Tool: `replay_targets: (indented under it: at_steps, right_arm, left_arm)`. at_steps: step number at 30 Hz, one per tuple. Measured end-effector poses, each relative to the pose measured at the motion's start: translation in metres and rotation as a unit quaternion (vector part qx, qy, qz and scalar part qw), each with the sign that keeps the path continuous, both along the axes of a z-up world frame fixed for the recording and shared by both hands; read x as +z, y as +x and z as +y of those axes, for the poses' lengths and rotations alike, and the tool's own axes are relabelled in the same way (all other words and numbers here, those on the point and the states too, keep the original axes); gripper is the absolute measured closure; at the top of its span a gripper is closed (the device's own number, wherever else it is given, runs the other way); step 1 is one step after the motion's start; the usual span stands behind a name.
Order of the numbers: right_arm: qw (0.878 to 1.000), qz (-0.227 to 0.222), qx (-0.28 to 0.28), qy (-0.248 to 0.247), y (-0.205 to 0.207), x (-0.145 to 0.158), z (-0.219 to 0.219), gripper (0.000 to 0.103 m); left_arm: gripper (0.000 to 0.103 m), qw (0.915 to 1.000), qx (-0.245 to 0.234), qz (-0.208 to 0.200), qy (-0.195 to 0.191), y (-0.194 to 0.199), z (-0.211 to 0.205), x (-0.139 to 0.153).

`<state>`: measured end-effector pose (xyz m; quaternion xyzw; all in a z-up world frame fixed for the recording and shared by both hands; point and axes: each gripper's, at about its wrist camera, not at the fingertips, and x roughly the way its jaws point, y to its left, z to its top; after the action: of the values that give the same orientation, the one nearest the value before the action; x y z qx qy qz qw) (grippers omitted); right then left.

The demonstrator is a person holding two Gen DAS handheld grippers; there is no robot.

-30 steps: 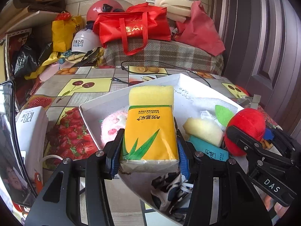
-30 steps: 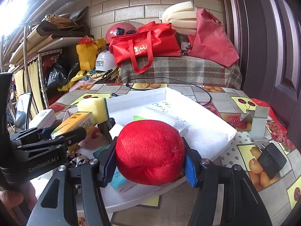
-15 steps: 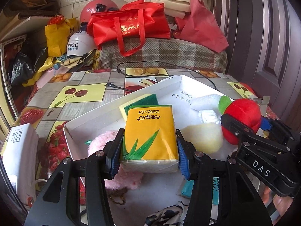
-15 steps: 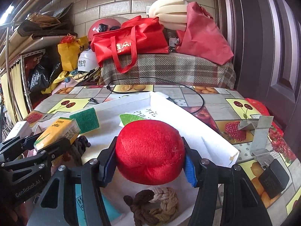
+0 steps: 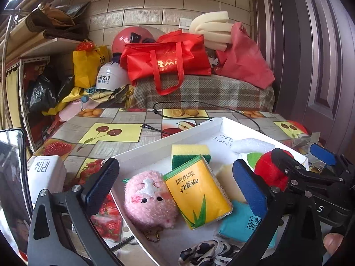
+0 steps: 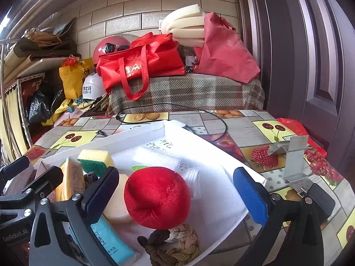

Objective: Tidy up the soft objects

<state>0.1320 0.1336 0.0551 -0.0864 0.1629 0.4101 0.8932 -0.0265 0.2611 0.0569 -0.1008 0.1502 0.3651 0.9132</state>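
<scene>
Both grippers are wide open, holding nothing. The left gripper [image 5: 177,188] hangs over the white tray [image 5: 142,153], where the yellow tissue pack [image 5: 197,195] lies flat against a pink plush [image 5: 150,201]; only this view shows the plush. The right gripper [image 6: 175,192] straddles the red plush apple [image 6: 157,197] sitting in the tray, and only here do you see the braided rope [image 6: 175,246] at the near edge. A sponge [image 5: 190,155] sits farther back. The tray is on a fruit-print tablecloth [image 6: 261,133], with bare cloth on the right around a metal bracket [image 6: 292,161].
</scene>
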Motion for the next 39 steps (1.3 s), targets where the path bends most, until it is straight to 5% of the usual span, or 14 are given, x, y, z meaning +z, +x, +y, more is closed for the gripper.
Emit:
replay_targets:
  at_steps: [16,33,39]
  right_arm:
    - [0.998,-0.051,-0.006,0.025,-0.040,0.004,-0.055,0.000]
    - [0.999,0.000,0.037,0.005,-0.080,-0.005,-0.136,0.000]
    - [0.998,-0.021,0.016,0.058,-0.103,0.007,-0.189,0.000]
  left_arm:
    - [0.000,0.9998,0.019,0.000,-0.001,-0.031,-0.039,-0.003]
    - [0.000,0.9992,-0.019,0.032,0.018,-0.061,-0.127,-0.007]
    - [0.000,0.9994,-0.024,0.025,0.004,-0.075,-0.145,-0.008]
